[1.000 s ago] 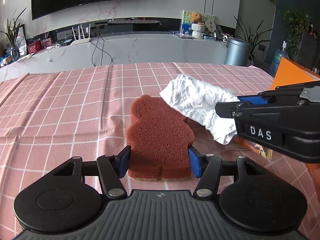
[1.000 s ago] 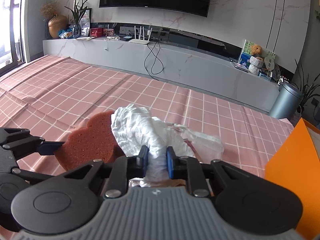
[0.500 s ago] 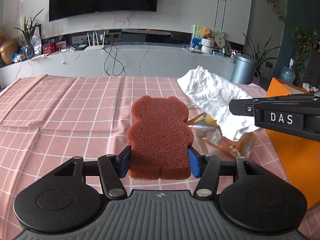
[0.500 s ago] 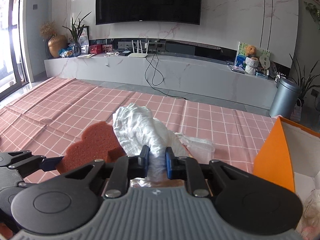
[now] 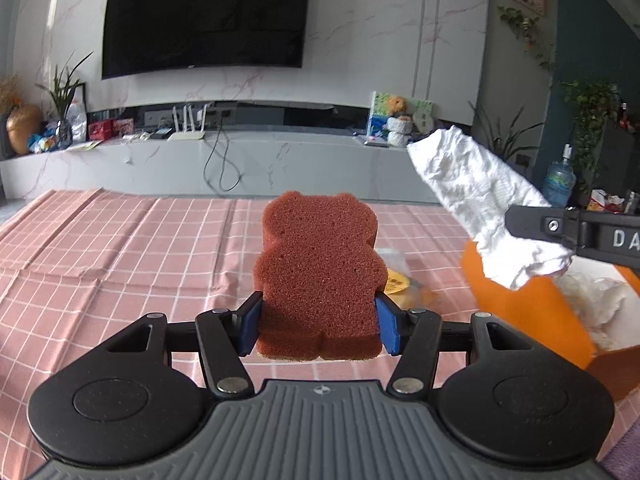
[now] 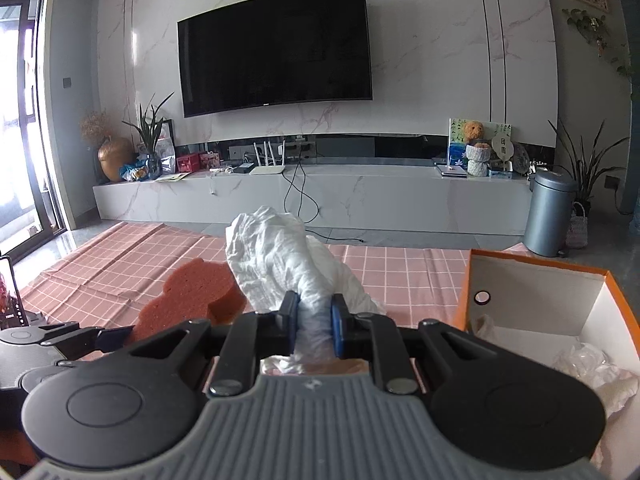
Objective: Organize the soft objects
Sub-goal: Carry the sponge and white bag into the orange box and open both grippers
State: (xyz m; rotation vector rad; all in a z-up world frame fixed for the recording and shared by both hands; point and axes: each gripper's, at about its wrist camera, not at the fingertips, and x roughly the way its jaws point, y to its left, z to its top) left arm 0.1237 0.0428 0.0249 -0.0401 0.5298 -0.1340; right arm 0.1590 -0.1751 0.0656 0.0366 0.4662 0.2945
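Bear-shaped sponge [image 5: 320, 276] and crumpled white cloth [image 6: 288, 264] are both up off the pink checked tablecloth [image 5: 120, 248] now, where a second ago they hung just above it. The left gripper [image 5: 318, 324] pinches the brown sponge across its lower edge, blue pads pressed into the foam. The right gripper [image 6: 314, 324] has its pads squeezed tight on the cloth's bunched middle, the loose end sticking up ahead. Both have risen and swung toward the orange box [image 6: 540, 276], which now sits close on the right, its white inside open, with some pale crumpled material already lying in it. A yellow wrapper [image 5: 396, 282] stays on the tablecloth behind the sponge. I'd judge the carry is nearly over: the cloth is nearest the box and looks set to drop in first, the sponge after
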